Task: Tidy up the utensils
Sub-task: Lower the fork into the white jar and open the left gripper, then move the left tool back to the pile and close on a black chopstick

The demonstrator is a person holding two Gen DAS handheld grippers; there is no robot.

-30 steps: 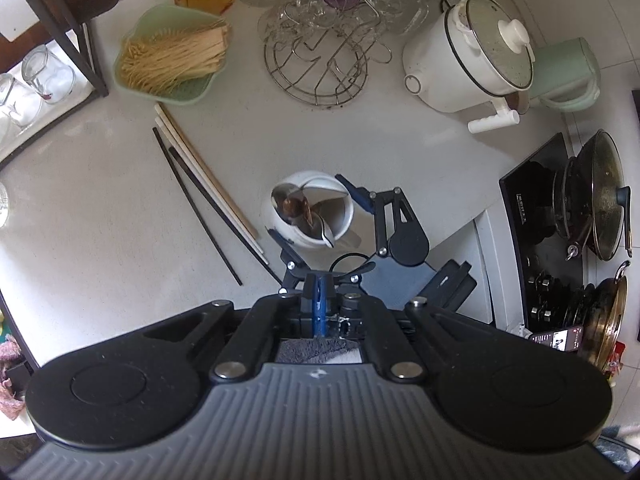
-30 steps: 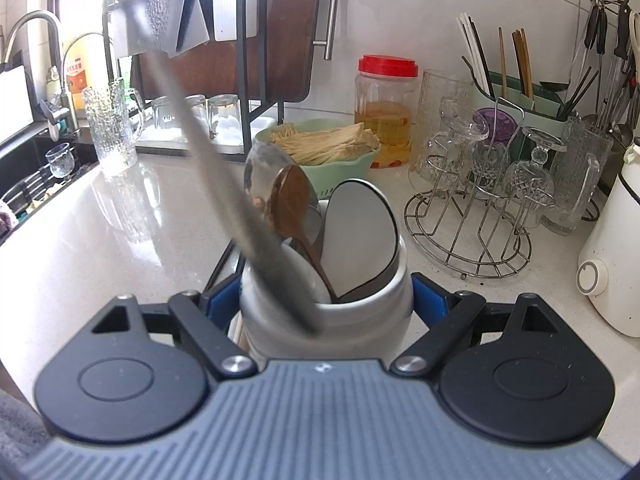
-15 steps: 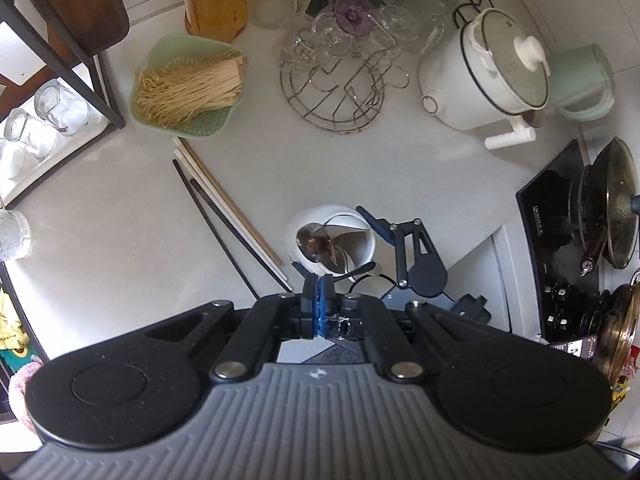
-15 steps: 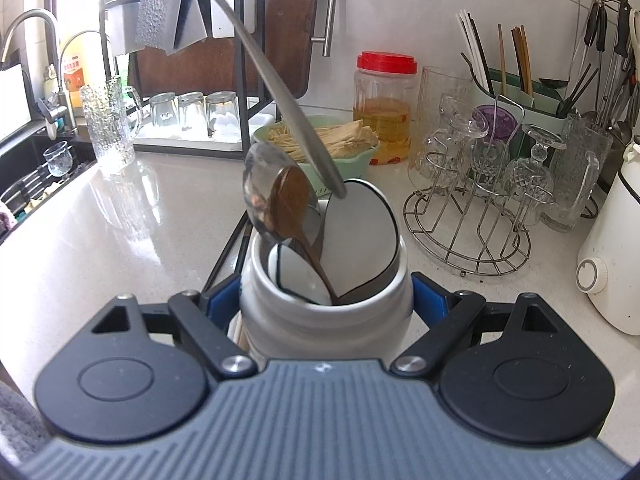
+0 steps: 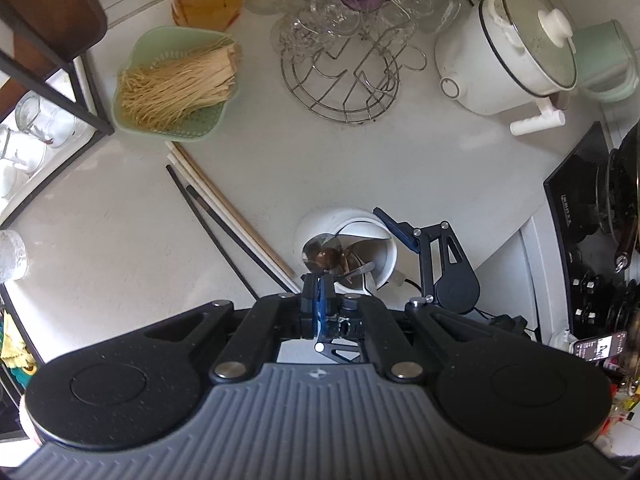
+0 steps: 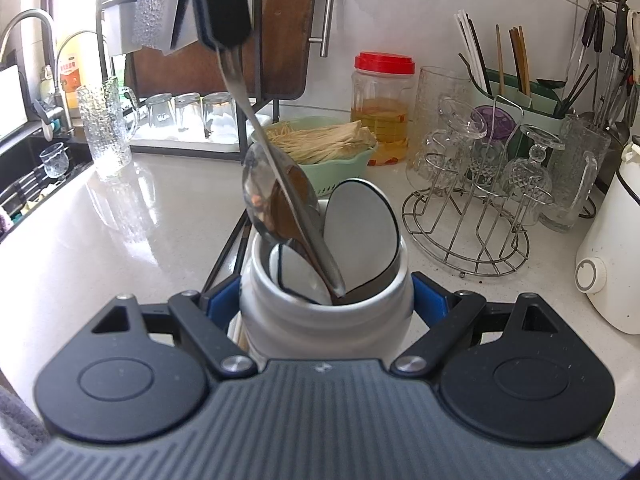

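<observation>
My right gripper (image 6: 326, 300) is shut on a white ceramic utensil jar (image 6: 324, 320), its blue pads (image 6: 222, 300) pressed on both sides. The jar (image 5: 386, 254) holds a steel spoon (image 6: 260, 188), a wooden spoon and two white black-rimmed spoons (image 6: 360, 232), bowls up. My left gripper (image 6: 222, 12) is shut on the top of a long steel utensil (image 6: 280, 176). It slants down and its lower end is inside the jar mouth. From above, the left gripper (image 5: 320, 296) hangs over the jar's near rim. Several chopsticks (image 5: 224, 216) lie on the counter left of the jar.
A green bowl of noodles (image 5: 176, 84), a wire glass rack (image 5: 340, 76) and a white electric pot (image 5: 504, 52) stand behind the jar. A red-lidded jar (image 6: 382, 108) and a black shelf with glasses (image 6: 188, 112) sit at the back. Sink at left, stove (image 5: 592, 216) at right.
The left gripper has come down over the jar and into the right wrist view. The steel utensil's lower end has sunk into the jar. The right gripper and jar have not moved.
</observation>
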